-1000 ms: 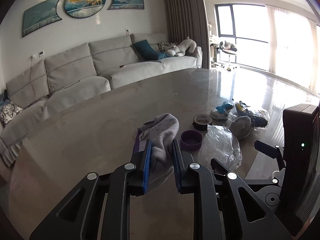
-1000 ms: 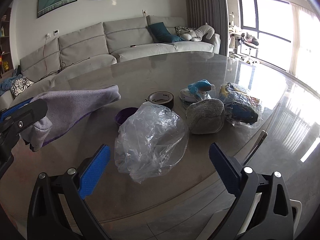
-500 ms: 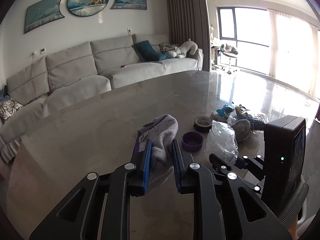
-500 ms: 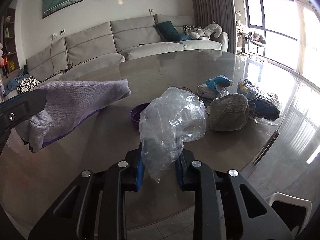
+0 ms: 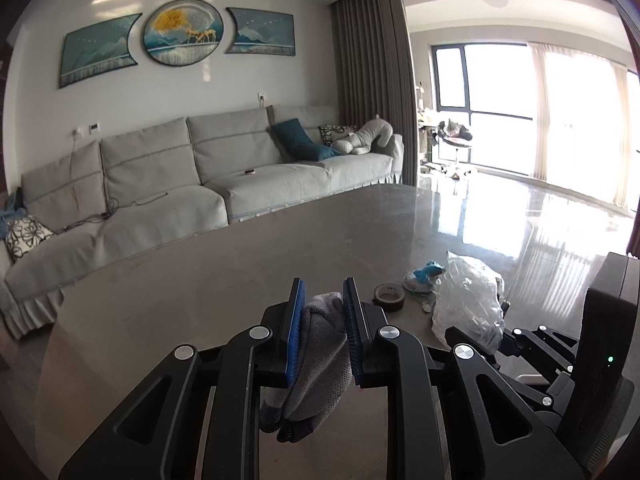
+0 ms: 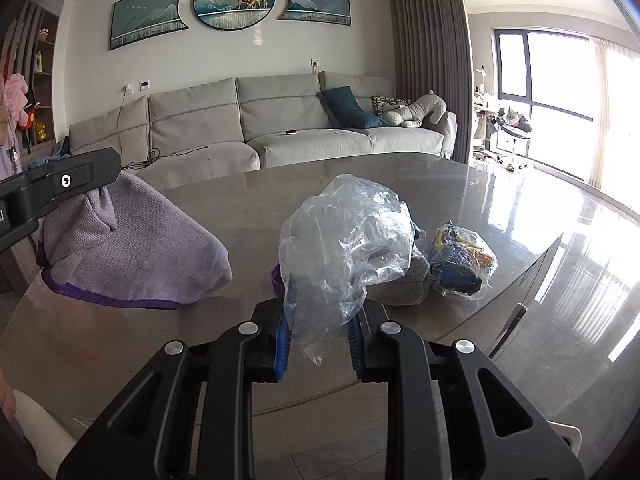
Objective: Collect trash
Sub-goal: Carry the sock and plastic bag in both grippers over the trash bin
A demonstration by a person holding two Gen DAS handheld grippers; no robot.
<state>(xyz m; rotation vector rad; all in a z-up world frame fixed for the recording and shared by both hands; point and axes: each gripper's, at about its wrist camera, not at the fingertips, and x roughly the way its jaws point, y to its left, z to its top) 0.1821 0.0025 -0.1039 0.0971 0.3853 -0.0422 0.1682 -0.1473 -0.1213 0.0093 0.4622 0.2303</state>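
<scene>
Both pairs of jaws pinch trash lifted clear of the counter.

The left gripper has its jaws pressed onto a grey-lilac cloth, which bunches between the blue pads and droops below them; from the right wrist view the same cloth hangs as a wide fold with a purple hem, above the counter. The right gripper has its jaws pinching the lower end of a crumpled clear plastic bag, which stands up above them. Past the bag, on the counter, lie a grey bundle and, just beside it, a clear bag of blue and yellow scraps. A purple ring peeks out behind the bag. A roll of tape lies near a blue-topped wad.
</scene>
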